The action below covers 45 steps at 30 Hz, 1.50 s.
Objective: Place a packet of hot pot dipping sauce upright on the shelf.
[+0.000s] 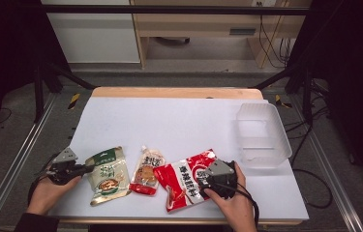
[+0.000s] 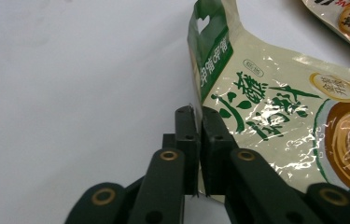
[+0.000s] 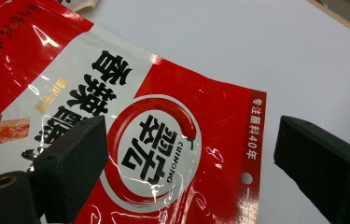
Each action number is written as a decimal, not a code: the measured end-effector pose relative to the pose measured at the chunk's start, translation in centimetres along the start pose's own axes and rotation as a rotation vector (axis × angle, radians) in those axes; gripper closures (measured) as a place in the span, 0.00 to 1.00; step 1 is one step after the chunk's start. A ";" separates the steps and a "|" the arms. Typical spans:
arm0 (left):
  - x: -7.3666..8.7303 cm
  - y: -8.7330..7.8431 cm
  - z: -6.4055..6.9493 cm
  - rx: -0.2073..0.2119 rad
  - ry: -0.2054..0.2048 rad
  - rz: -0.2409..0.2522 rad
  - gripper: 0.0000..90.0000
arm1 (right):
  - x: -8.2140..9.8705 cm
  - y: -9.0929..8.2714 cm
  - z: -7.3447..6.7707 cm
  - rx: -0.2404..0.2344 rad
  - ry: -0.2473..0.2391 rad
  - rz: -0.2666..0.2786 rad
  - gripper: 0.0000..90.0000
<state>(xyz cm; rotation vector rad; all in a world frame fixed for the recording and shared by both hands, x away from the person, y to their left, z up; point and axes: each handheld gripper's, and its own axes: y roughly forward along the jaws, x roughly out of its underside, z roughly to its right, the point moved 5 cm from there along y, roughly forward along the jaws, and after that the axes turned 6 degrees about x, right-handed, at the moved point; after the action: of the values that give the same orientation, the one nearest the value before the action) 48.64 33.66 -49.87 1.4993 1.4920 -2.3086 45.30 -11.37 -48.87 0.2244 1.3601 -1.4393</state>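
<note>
I've got the left gripper (image 2: 199, 140) clamped on the side edge of the green pouch (image 1: 107, 175) at the tabletop's (image 1: 179, 121) near left. Right gripper (image 3: 186, 158) hangs wide open over the red pouch (image 3: 163, 140), top edge between the jaws. Probably bagging into the clear bin (image 1: 263, 135) far right; path there is open. Next: close right, lift.

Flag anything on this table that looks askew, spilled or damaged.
Nothing spilled or torn. The green pouch has its edge lifted, pinched in the left claw. The red pouch lies at a slant under the open right claw.
</note>
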 end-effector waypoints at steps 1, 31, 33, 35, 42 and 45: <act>-0.1 0.0 0.1 -0.003 0.001 -0.004 0.99 | 0.0 0.0 0.0 0.001 -0.001 0.000 0.11; -3.7 -6.8 3.4 0.050 0.105 0.137 1.00 | -0.1 -0.1 1.2 0.038 0.036 0.027 0.11; -4.1 -7.1 3.9 0.050 0.121 0.138 1.00 | -0.1 -0.2 1.2 0.037 0.034 0.026 0.11; -4.5 -7.5 4.4 0.056 0.136 0.145 1.00 | -0.1 -0.1 1.1 0.031 0.031 0.029 0.11; -5.4 -8.1 5.8 0.067 0.179 0.135 1.00 | -0.1 -0.1 0.7 0.017 0.023 0.023 0.12; -5.8 -8.3 6.3 0.068 0.202 0.127 1.00 | -0.1 -0.2 0.7 0.010 0.031 0.025 0.12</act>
<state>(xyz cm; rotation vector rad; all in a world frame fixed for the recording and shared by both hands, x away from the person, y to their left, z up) 43.51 31.16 -39.39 1.8353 1.3242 -2.2142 45.58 -11.95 -48.46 0.2699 1.3709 -1.4273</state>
